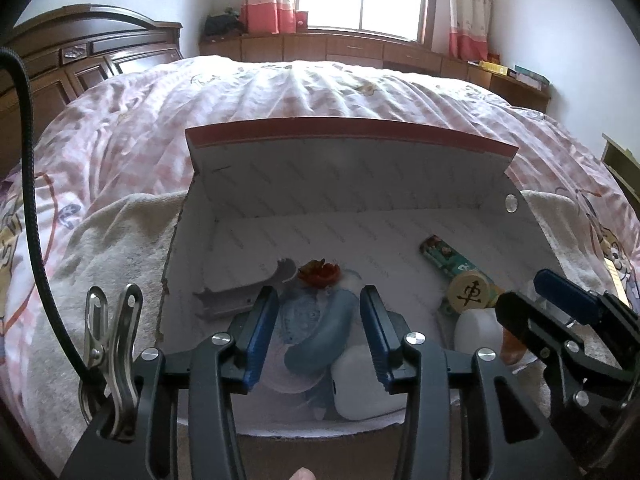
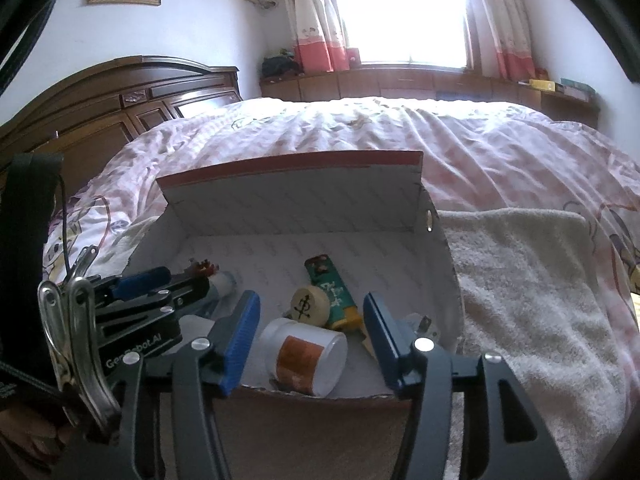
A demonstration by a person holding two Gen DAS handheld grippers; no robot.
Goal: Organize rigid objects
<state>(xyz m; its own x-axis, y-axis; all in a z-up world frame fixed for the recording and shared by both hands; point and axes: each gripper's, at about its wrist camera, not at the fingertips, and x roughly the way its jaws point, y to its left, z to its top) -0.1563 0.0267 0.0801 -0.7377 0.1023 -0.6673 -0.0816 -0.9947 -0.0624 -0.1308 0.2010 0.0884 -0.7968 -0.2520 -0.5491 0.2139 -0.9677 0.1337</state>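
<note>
White pill bottle [image 2: 306, 356] on its side in box [image 2: 296, 184] — likely light, stiff, slippery; grip across body. Right gripper [image 2: 310, 340], left gripper [image 1: 318, 336] — jaws spread, empty

Box [image 2: 436, 264] open on top w/ raised back flap [image 2: 296, 192]; far floor bare, near half crowded w/ items.
</note>
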